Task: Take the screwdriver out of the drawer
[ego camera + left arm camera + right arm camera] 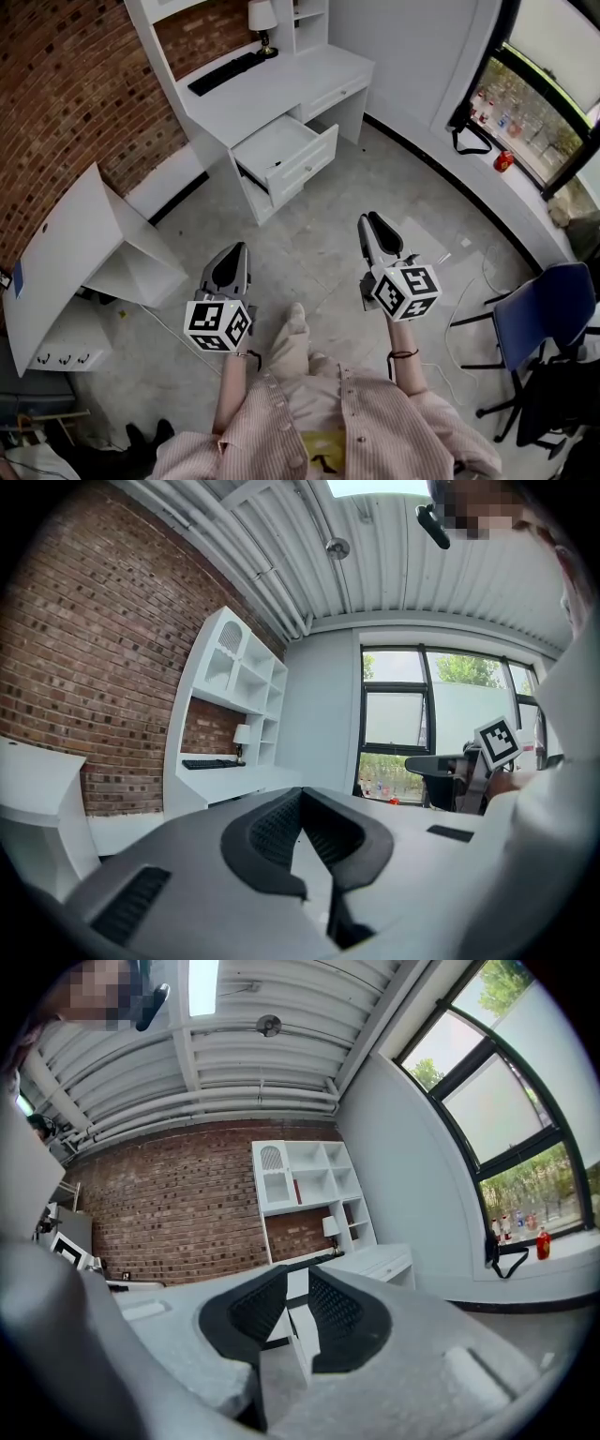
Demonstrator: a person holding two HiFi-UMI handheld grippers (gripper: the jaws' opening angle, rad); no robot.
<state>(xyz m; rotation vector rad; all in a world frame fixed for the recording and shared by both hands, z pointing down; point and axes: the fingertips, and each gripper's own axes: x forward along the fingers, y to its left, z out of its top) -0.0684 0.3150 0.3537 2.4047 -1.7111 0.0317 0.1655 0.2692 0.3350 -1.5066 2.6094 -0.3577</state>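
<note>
Low in frame, the left gripper [234, 249] shows fingers clenched on nothing, the right gripper [371, 221] fingers slightly released, both well apart from the open drawer [279, 150] at upper centre.

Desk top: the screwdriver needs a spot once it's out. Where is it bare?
Bare from the keyboard to the right end of the desk, above the open drawer. Crowded at the back, by keyboard and lamp.

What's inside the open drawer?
The open drawer shows only a pale bottom. Its back is hidden under the desk; no screwdriver can be made out.
</note>
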